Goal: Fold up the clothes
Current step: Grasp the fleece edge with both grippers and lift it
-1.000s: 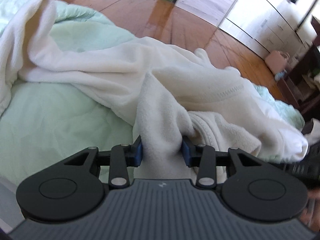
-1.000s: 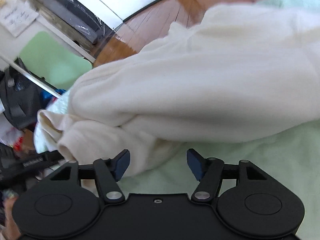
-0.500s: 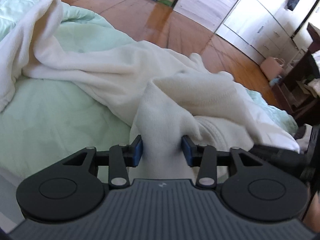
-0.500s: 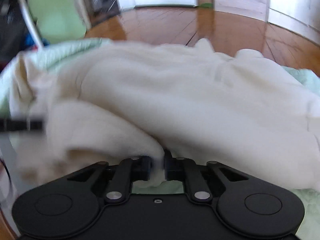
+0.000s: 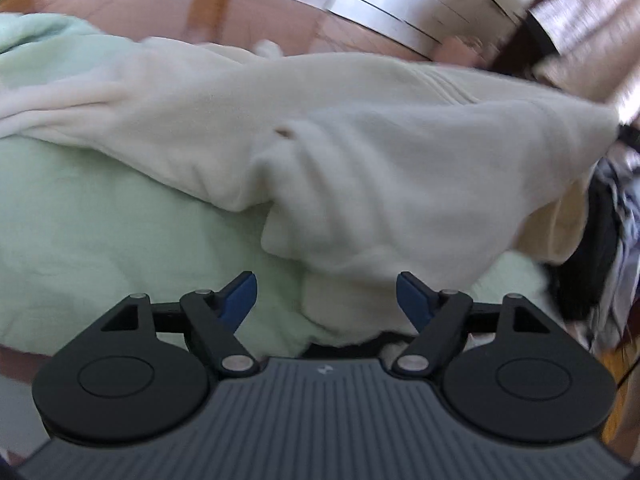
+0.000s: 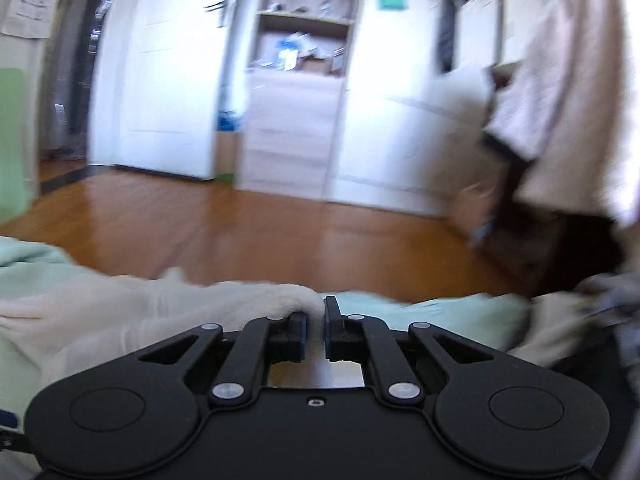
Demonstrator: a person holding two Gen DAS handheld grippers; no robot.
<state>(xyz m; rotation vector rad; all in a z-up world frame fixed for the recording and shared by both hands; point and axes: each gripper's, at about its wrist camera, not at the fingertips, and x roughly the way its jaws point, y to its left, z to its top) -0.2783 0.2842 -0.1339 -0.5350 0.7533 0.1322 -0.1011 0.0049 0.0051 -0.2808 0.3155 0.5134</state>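
Note:
A cream fleece garment (image 5: 360, 152) lies spread over a pale green blanket (image 5: 92, 216). My left gripper (image 5: 326, 294) is open, its blue pads wide apart, with a fold of the garment lying loose between them. My right gripper (image 6: 315, 322) is shut on an edge of the same garment (image 6: 256, 294), which trails off to the left over the blanket (image 6: 36, 264). In the left wrist view the garment's far right corner is lifted and pulled taut.
Wooden floor (image 6: 280, 232) lies beyond the bed. White wardrobe doors and open shelves (image 6: 304, 60) stand at the back. A dark cabinet with cloth draped over it (image 6: 560, 120) is at the right. Dark and patterned clothes (image 5: 612, 248) lie at the right bed edge.
My left gripper has opened and let go of the fleece fold. My right gripper, shut on the garment's edge, has swung up and right, pulling the garment out flatter.

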